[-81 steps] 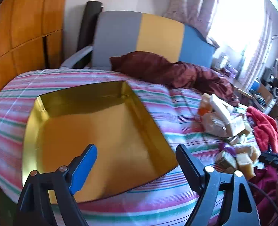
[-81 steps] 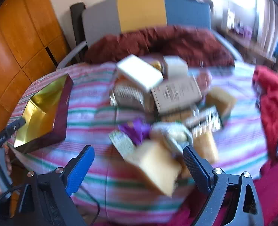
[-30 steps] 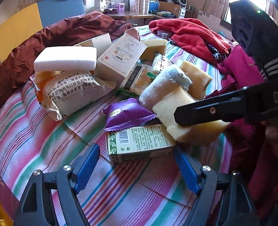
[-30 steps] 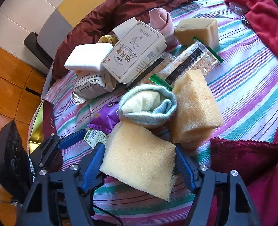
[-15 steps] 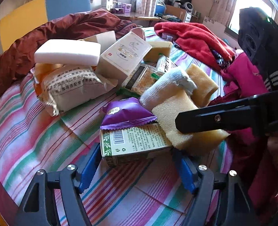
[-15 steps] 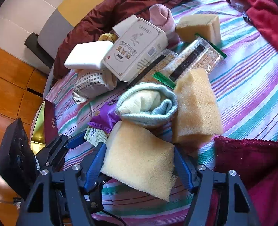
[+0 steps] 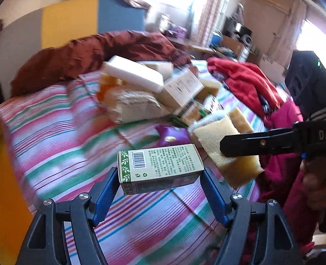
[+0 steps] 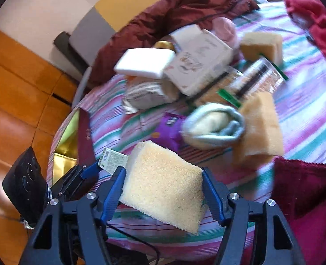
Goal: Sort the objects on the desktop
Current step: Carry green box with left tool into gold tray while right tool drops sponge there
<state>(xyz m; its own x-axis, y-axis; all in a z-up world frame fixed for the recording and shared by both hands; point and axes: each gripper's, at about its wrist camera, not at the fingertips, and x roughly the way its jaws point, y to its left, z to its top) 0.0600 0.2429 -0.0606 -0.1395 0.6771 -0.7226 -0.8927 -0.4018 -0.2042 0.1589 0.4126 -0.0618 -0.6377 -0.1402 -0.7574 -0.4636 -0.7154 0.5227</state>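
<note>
Our left gripper (image 7: 159, 187) pinches the green box (image 7: 158, 167), lifted above bare striped cover (image 7: 59, 145) short of the pile (image 8: 198, 75). Our right gripper (image 8: 163, 187) clamps a sponge (image 8: 163, 185) beside it. The gold tray (image 8: 68, 137) is cut off; the pile is blurred.

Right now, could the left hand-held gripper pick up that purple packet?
Probably not yet. The left hand-held gripper is shut on the green box. The purple packet lies uncovered just beyond it, so it would have to drop the box first.
</note>
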